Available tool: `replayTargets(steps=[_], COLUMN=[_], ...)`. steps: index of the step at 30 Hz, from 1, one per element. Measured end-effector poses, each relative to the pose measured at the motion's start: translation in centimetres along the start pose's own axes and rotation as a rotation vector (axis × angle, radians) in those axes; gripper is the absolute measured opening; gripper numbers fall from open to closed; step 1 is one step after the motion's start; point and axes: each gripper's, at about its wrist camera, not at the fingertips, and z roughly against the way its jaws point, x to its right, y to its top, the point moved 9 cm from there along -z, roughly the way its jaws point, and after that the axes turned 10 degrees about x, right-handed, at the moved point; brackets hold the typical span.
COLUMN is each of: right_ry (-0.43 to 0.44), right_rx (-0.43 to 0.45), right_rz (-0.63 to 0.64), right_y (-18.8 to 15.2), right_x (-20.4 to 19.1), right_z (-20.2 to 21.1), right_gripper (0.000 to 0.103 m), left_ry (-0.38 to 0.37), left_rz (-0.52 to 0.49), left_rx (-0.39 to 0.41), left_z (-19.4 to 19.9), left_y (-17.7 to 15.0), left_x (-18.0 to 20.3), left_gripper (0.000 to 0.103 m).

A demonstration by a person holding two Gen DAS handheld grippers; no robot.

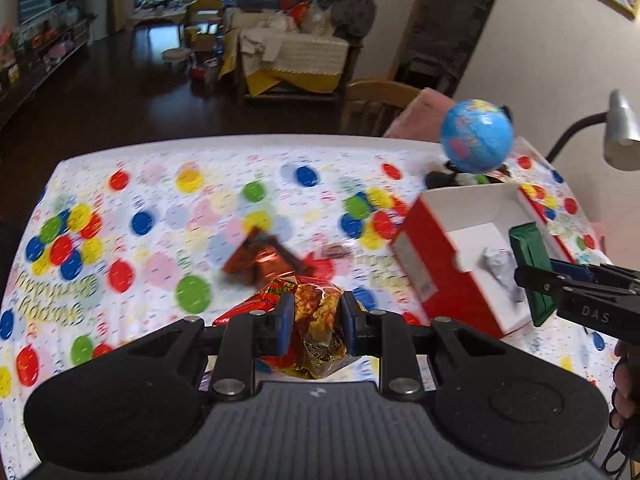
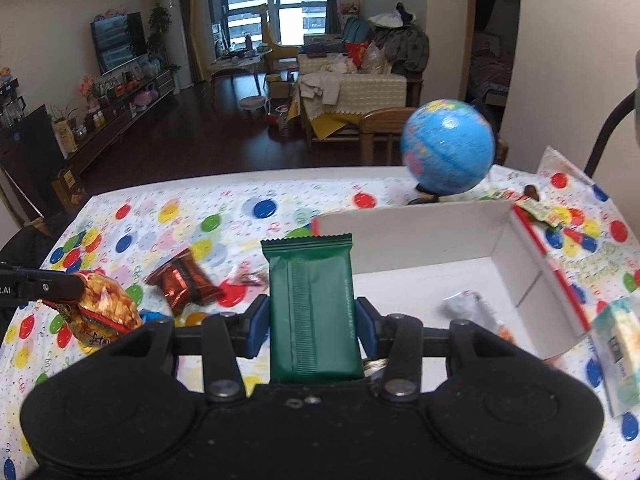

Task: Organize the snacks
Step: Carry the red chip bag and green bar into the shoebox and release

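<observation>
My left gripper is shut on a red and gold snack packet, held above the table; the packet also shows in the right wrist view. My right gripper is shut on a green snack packet, upright, beside the near left corner of the red box with white inside. In the left wrist view the green packet hangs over the box. A silver packet lies inside the box. A brown-red packet lies on the tablecloth.
A blue globe stands behind the box. A small dark candy lies near the brown-red packet. A clear packet with pale contents lies right of the box. A lamp and a wooden chair stand at the far side.
</observation>
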Motion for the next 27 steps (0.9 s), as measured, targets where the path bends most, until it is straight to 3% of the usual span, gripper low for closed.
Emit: replayTargets(steps=[20,27], right_ry=[-0.123,-0.146], right_rx=[-0.006,-0.031], right_rz=[-0.040,-0.048], right_y=[0.2,-0.6], right_x=[13.5,17.0], right_z=[-0.9,-2.4], right_gripper=[0.044,0.044], left_ry=[-0.125,-0.132], left_rz=[-0.125,-0.177], left_rx=[0.037,0.027], left_z=[-4.7,-7.8], left_y=[3.7,3.8], left_x=[16.1,20.4], left_gripper=[0.023,0.023])
